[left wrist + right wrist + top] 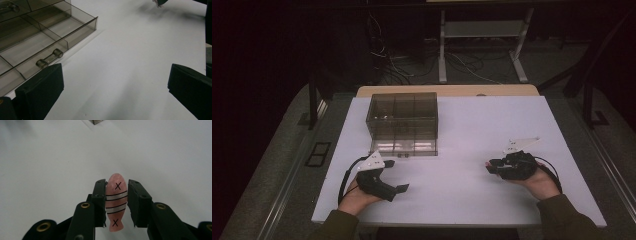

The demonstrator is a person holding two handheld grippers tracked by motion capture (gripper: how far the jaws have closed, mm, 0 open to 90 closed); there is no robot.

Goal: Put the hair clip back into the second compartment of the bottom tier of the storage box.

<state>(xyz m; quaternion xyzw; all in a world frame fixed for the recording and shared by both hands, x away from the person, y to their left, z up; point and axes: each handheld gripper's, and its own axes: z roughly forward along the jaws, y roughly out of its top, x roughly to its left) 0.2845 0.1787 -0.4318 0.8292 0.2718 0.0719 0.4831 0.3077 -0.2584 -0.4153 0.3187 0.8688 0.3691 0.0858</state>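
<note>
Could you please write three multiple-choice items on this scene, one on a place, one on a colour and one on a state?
1. Where does the clear drawer box stand on the white table?
A. near the left tongs
B. beside the right tongs
C. at the near right corner

2. What colour is the striped fish-shaped piece?
A. green
B. pink
C. blue

3. How do the left tongs stand?
A. shut on the drawer handle
B. shut on the piece
C. open, with nothing between the jaws

Answers: 1 A, the high view shows the box just beyond the left tongs. 2 B, the right gripper view shows it pink, clamped in the right tongs. 3 C, the left gripper view shows bare table between wide jaws; the drawer handle lies apart.
</note>
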